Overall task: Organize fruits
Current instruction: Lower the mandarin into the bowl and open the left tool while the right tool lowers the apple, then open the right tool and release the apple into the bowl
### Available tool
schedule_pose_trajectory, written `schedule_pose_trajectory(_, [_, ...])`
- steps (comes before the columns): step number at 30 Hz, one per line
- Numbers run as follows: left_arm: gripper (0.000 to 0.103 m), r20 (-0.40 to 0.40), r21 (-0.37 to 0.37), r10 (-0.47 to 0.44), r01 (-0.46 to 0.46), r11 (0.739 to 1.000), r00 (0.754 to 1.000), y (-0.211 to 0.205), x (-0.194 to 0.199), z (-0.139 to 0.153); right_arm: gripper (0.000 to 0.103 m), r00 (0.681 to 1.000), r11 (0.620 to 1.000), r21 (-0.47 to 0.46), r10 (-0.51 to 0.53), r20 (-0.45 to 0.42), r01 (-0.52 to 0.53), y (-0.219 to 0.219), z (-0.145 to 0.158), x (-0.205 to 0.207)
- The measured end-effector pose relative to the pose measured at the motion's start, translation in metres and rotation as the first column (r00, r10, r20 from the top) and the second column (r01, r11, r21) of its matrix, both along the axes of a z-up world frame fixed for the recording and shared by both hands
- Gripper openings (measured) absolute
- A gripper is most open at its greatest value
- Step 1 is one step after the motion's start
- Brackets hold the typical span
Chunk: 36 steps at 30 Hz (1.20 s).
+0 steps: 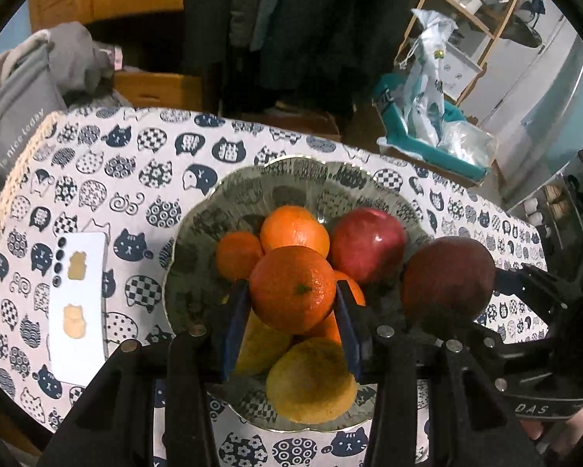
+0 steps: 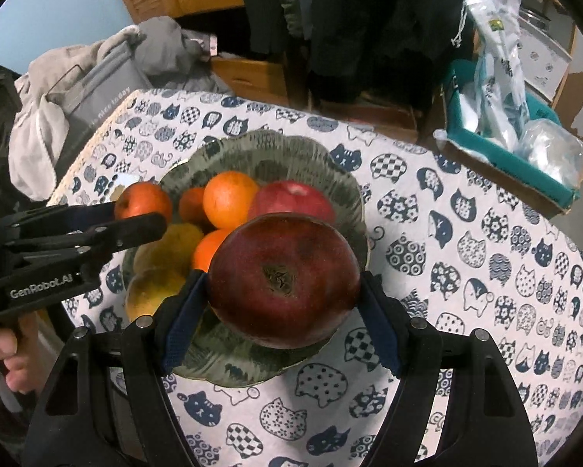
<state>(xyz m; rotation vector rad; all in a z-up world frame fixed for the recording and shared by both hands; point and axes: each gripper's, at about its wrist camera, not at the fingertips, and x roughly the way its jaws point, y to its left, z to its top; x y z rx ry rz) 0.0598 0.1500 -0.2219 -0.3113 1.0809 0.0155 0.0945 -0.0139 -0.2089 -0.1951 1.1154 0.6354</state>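
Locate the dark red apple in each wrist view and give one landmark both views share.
Left wrist: dark red apple at right of centre, held by the right gripper beside the bowl.
Right wrist: dark red apple at centre, between the blue-padded fingers.
Shared landmark: the green bowl.

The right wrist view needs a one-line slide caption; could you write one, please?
Right hand-held gripper holds a dark red apple above the fruit bowl on a cat-print tablecloth.
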Motion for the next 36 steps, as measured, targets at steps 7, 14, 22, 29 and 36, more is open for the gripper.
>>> schedule_pose_trajectory(7, [0.045, -0.048, -0.031, 0.000, -0.002, 1.000, 0.999, 0.002, 0.008, -0.017, 0.077, 1.000, 1.000, 0.003, -0.005, -0.027, 0.005, 0.000, -0.008, 0.004])
schedule_pose_trajectory(14, [0.068, -0.030, -0.025, 0.011, -0.012, 1.000, 0.999, 0.003, 0.003, -0.008, 0.077, 0.999, 1.000, 0.006, 0.002, -0.046, -0.002, 0.004, -0.014, 0.006])
schedule_pose_trajectory(22, [0.069, -0.038, -0.005, 0.050, -0.050, 0.999, 0.998, 0.010, -0.017, 0.002, 0.077, 0.996, 1.000, -0.004, 0.002, -0.086, -0.002, 0.007, -0.028, 0.005])
schedule_pose_trajectory(29, [0.069, -0.031, 0.013, 0.076, -0.075, 0.997, 0.997, 0.013, -0.025, 0.009, 0.077, 0.997, 0.999, 0.033, -0.009, -0.080, 0.011, 0.006, -0.022, 0.005])
schedule_pose_trajectory(36, [0.069, 0.001, 0.015, 0.084, -0.084, 0.996, 0.996, 0.011, -0.035, 0.024, 0.077, 0.999, 0.999, 0.033, -0.026, -0.022, 0.026, 0.005, 0.005, 0.003])
